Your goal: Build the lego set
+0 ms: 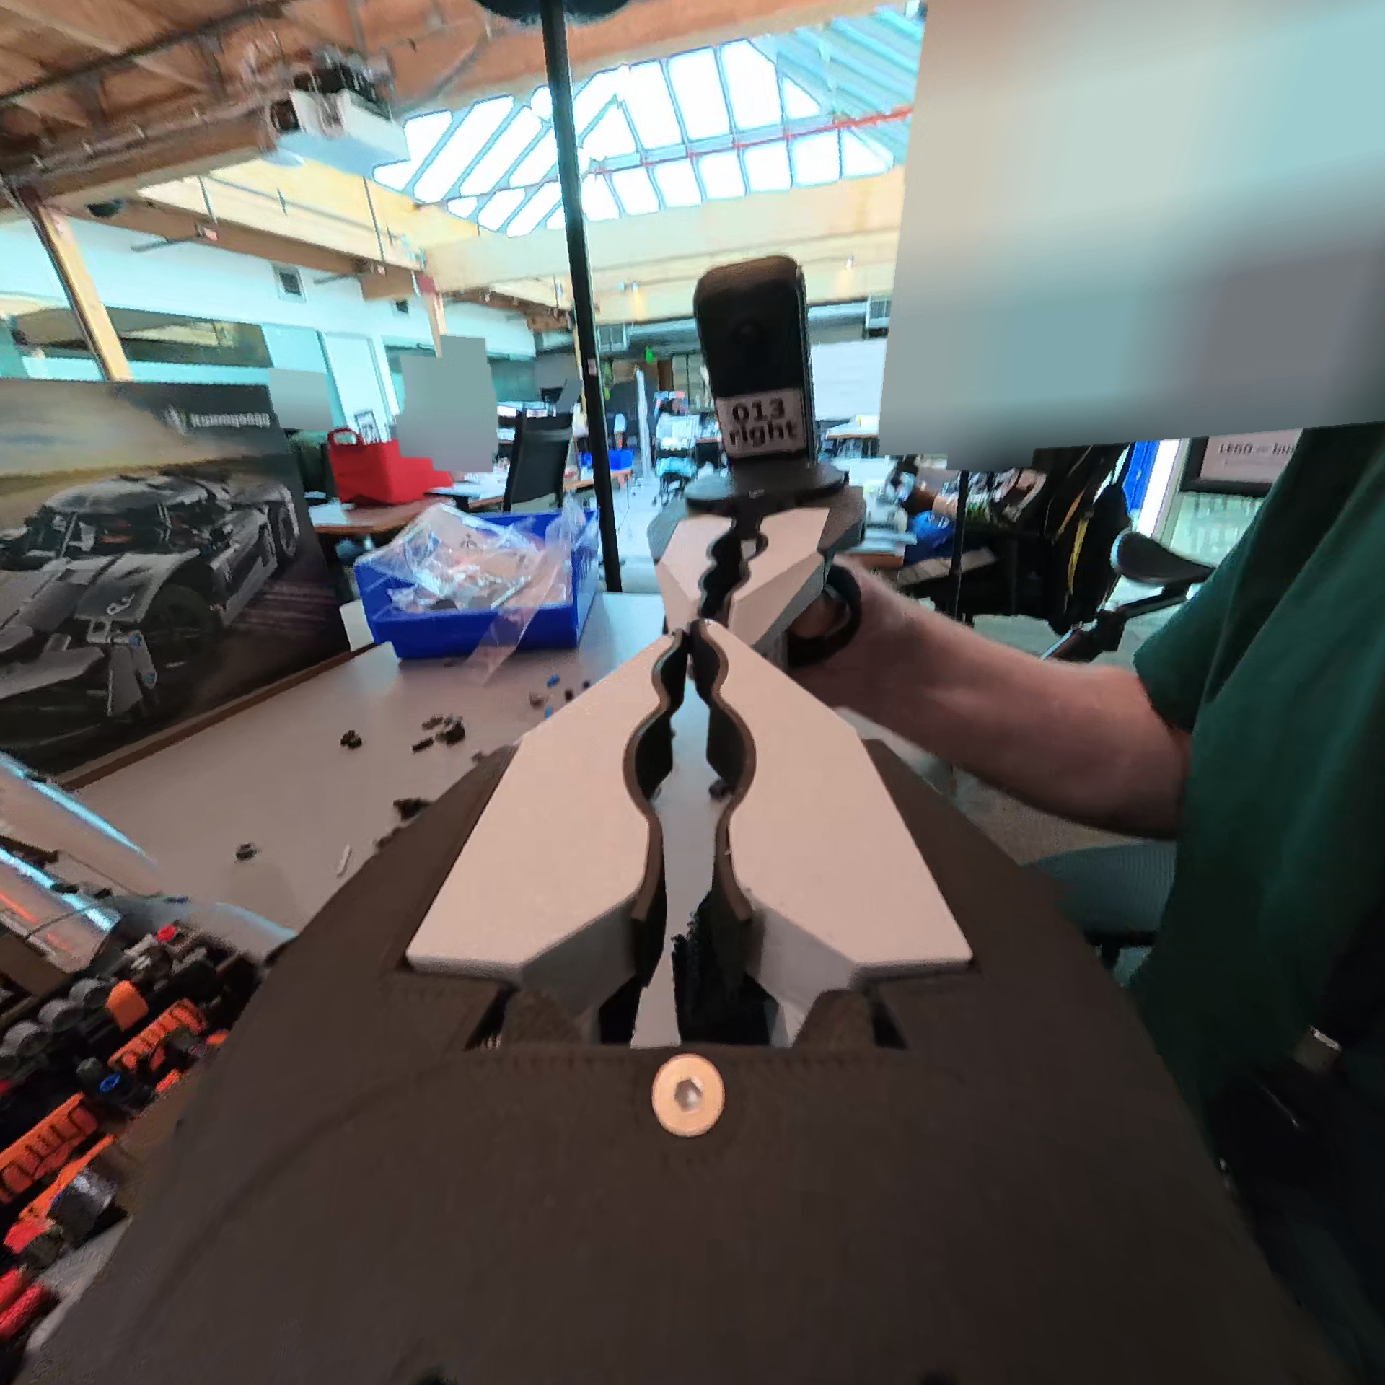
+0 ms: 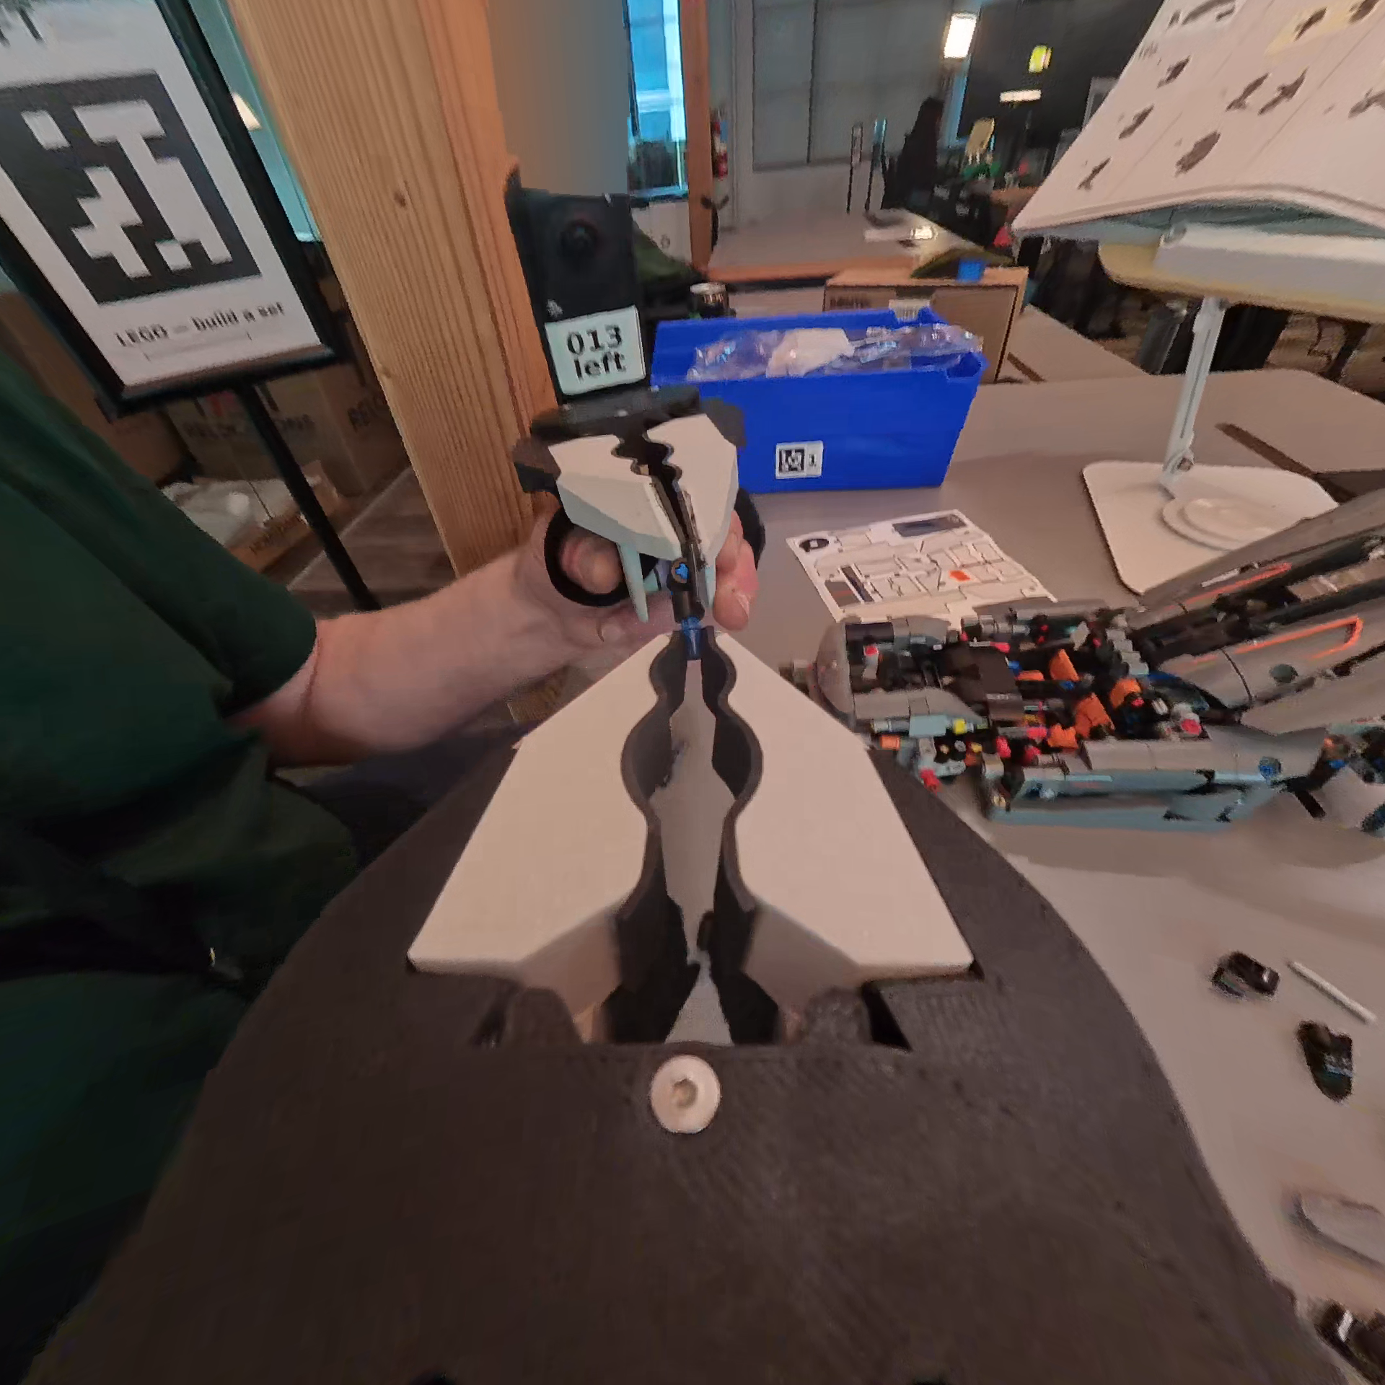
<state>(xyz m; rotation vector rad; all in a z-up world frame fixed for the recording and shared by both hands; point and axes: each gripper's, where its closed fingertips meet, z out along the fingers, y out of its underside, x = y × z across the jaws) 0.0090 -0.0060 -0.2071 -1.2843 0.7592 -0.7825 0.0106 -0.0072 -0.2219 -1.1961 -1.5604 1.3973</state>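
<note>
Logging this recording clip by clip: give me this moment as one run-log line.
left gripper: shut on black piece | right gripper: shut on blue pin | grippers tip to tip above table | car model: untouched

Blue pin: the small blue plastic pin (image 2: 690, 641) shows only in the right wrist view, at the tips of the right gripper (image 2: 693, 637); its lower end is hidden between the pads.
Black piece: the small black part (image 2: 680, 581) in the left gripper (image 2: 678, 592) is too small to tell its shape.
Left wrist view: the tips of both grippers meet and cover whatever they hold.
Model car: the grey, black and orange brick-built car (image 2: 1049, 704) is cut off by the right edge; in the left wrist view it is blurred (image 1: 97, 1049).
Loose pieces: the dark bits on the grey table (image 1: 300, 787) are too small to identify.
</note>
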